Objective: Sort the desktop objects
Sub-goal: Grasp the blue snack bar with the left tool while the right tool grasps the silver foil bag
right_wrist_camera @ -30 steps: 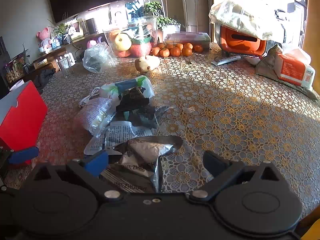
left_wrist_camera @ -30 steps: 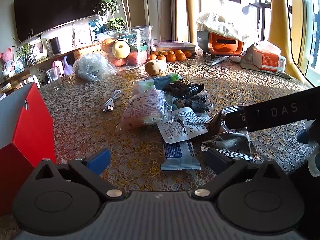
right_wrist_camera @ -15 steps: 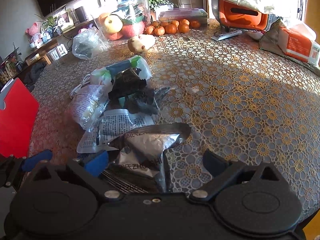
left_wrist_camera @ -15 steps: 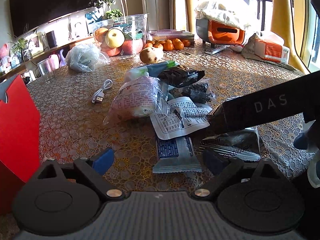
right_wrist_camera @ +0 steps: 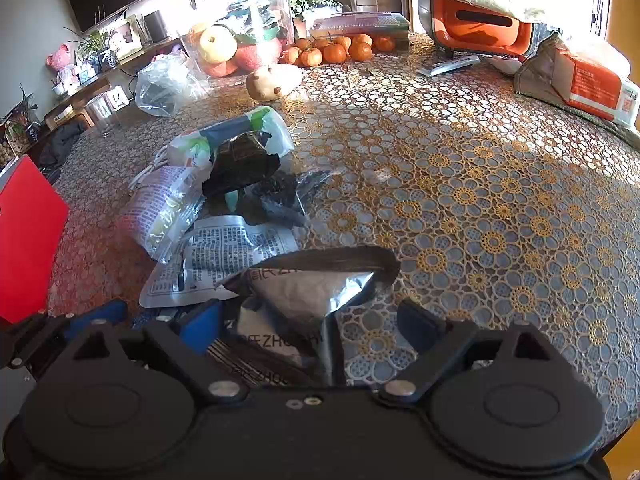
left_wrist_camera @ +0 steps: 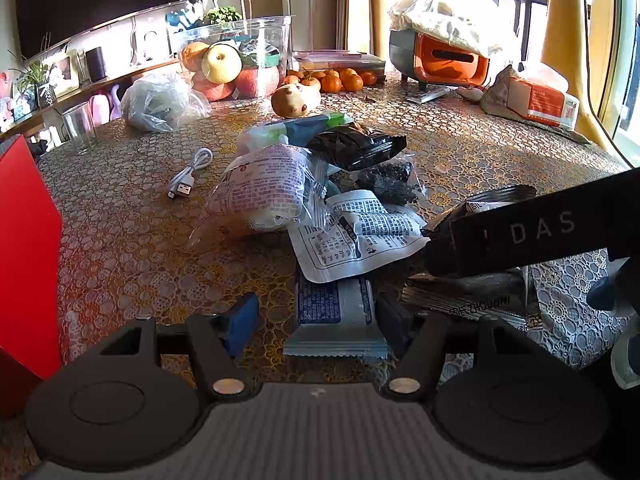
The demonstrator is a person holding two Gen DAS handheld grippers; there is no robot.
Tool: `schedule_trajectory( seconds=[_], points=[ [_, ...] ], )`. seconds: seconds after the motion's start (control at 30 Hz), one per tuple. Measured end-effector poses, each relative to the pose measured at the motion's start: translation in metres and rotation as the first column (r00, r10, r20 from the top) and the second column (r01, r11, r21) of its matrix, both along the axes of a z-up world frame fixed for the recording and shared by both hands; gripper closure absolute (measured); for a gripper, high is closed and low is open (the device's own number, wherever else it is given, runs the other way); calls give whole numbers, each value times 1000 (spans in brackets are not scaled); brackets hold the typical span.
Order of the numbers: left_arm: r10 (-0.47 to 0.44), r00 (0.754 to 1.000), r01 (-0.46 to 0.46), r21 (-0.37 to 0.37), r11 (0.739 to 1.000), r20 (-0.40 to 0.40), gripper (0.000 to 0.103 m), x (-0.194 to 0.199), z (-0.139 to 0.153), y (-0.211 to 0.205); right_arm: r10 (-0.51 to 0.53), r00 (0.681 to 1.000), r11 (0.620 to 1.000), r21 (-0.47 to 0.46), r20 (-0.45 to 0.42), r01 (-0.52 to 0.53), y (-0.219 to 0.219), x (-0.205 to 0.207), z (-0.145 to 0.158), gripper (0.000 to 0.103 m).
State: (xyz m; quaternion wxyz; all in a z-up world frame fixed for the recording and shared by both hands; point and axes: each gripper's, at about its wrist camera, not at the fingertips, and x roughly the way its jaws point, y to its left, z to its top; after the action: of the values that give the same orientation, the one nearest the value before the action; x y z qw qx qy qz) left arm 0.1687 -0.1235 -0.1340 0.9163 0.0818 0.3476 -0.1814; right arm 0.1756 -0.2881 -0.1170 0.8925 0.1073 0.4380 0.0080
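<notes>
On the lace-patterned tablecloth (right_wrist_camera: 500, 208), both grippers' fingers, closing, straddle flat crinkly packets (left_wrist_camera: 336, 320) untouched.

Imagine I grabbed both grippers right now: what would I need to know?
Left gripper: jaws have just been closing around the blue-and-white packet, not yet pressing it.
Right gripper: jaws have just been closing around the silver foil pouch, not yet gripping.
The other snack packets are piled mid-table; a white USB cable lies beside them.
Done: nothing looks sorted. Left: the whole pile.
</notes>
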Motion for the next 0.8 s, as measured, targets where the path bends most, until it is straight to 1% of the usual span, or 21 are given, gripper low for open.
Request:
schedule_trajectory(
  seconds=[0.03,0.07,0.1,0.2,0.27,0.3,0.43,0.63,0.8],
  points=[
    [0,1000,0,-1,1000,-1,42,1,0,0,3,1000,1000,7,1,-3,0,0,1,22],
    [1,1000,-1,-5,1000,-5,44,1,0,0,10,1000,1000,19,0,-10,0,0,1,37],
    [0,1000,0,-11,1000,-10,46,2,0,0,13,1000,1000,23,-5,-13,0,1,1,45],
    [5,1000,-5,-12,1000,-21,49,3,1,0,16,1000,1000,17,-11,-16,0,1,2,44],
    [7,1000,-8,-9,1000,-24,57,3,2,-1,16,1000,1000,15,-12,-15,0,1,2,44],
    [8,1000,-8,-8,1000,-27,59,3,2,-1,15,1000,1000,14,-12,-15,0,1,2,44],
    [9,999,-9,-5,1000,-46,64,5,4,-1,15,1000,1000,9,-16,-15,0,0,3,46],
    [46,997,-46,4,999,-57,67,2,8,7,9,1000,1000,-1,-24,-9,-2,-3,6,50],
    [117,991,-117,4,993,-67,67,-4,14,27,10,999,1000,0,-30,-10,0,-7,9,51]
  ],
)
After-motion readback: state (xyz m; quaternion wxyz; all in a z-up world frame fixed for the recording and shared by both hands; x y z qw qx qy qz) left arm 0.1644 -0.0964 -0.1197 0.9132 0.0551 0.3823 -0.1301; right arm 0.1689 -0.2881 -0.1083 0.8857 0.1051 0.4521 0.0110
